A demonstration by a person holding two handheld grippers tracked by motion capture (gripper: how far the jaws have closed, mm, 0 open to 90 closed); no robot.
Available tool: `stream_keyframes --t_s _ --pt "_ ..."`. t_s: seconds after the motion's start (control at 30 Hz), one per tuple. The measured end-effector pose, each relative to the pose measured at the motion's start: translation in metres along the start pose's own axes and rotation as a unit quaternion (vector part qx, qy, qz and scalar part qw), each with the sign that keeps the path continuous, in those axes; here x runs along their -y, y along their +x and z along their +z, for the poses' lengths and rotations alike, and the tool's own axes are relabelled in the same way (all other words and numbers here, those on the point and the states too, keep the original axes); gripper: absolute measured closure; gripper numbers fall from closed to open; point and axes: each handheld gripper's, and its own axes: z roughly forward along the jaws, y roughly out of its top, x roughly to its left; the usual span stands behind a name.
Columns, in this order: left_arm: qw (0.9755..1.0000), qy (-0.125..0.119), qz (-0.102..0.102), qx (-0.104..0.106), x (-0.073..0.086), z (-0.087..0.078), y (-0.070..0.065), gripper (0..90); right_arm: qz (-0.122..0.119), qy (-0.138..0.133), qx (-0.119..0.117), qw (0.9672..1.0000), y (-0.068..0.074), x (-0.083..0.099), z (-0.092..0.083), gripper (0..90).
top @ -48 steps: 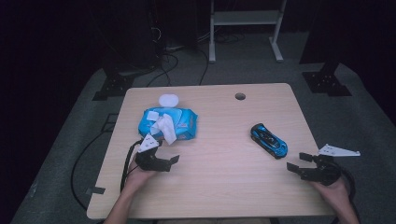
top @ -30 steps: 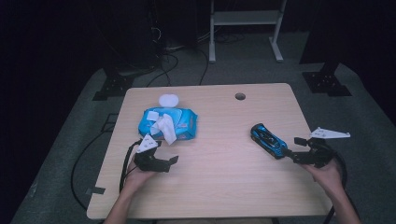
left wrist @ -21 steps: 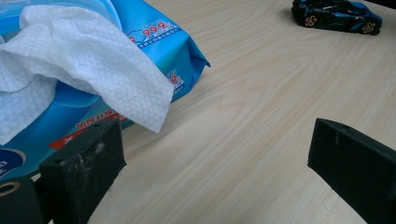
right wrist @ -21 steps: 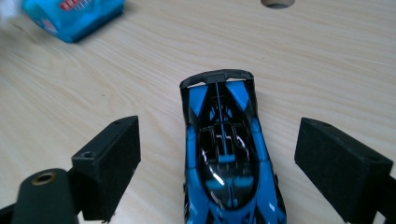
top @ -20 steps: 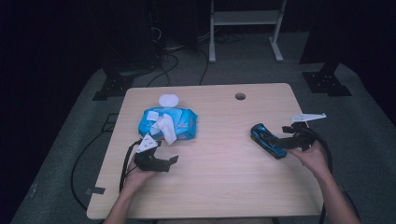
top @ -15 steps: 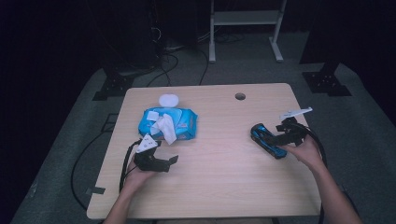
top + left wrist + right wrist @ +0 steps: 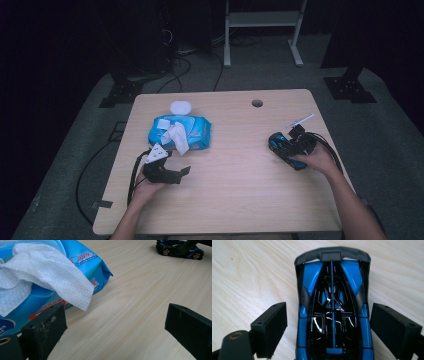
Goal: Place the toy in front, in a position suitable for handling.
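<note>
right gripper [image 7: 329, 327]: has just moved in over the car [image 7: 333, 307] | jaws released, car between them, gaps both sides | grasp looks next | left gripper [image 7: 115, 330]: unmoved, jaws released, wipes [image 7: 45, 282] beside its left jaw

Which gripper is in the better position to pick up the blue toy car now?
The right gripper. Its open jaws stand on either side of the blue toy car. The left gripper sits open near the wipes pack, apart from the car.

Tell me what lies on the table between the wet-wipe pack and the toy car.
Nothing: in the high view, bare wooden table runs from the wet-wipe pack to the blue toy car. The left gripper view shows the same bare stretch.
</note>
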Motion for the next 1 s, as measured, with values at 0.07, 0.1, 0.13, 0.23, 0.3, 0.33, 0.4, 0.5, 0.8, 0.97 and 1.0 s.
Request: stream_keyframes --t_s 0.07,0.1,0.13,0.23,0.3,0.33,0.4,0.5,0.8,0.97,1.0 --pt "1.0000 0.000 0.000 0.000 0.000 0.000 0.000 3.0 -0.005 0.016 0.001 0.9999 -0.001 -0.001 0.002 15.4" --pt "1.0000 0.000 0.000 0.000 0.000 0.000 0.001 3.0 -0.004 0.020 -0.001 0.9998 -0.002 -0.001 0.003 15.5" --pt "1.0000 0.000 0.000 0.000 0.000 0.000 0.001 3.0 -0.006 0.032 -0.001 0.9995 -0.003 -0.002 0.005 15.5" --pt "1.0000 0.001 -0.001 0.000 0.000 0.000 0.001 3.0 -0.009 0.045 0.004 0.9989 -0.004 -0.001 0.007 15.6" --pt "1.0000 0.001 0.000 0.000 0.000 0.000 0.001 3.0 -0.014 0.049 0.005 0.9987 -0.004 -0.003 0.008 17.6" --pt "1.0000 0.002 0.000 0.000 0.000 0.000 0.001 3.0 -0.019 0.053 0.009 0.9984 -0.003 -0.003 0.008 19.7" --pt "1.0000 0.002 0.000 0.000 0.000 0.000 0.000 3.0 -0.028 0.058 0.012 0.9979 -0.003 -0.004 0.008 20.5" --pt "1.0000 0.000 -0.001 0.000 0.000 0.000 0.000 3.0 -0.052 0.074 0.021 0.9957 0.002 -0.007 0.009 24.6" --pt "1.0000 -0.002 0.000 -0.002 0.000 -0.002 0.000 3.0 -0.035 0.100 0.031 0.9939 0.005 -0.014 0.010 25.4" --pt "1.0000 -0.002 -0.003 -0.003 0.000 -0.001 0.001 3.0 -0.035 0.091 0.028 0.9949 0.005 -0.011 0.009 25.5" --pt "1.0000 -0.002 -0.002 -0.002 0.000 -0.001 0.001 3.0 -0.036 0.091 0.028 0.9948 0.005 -0.011 0.009 25.5"
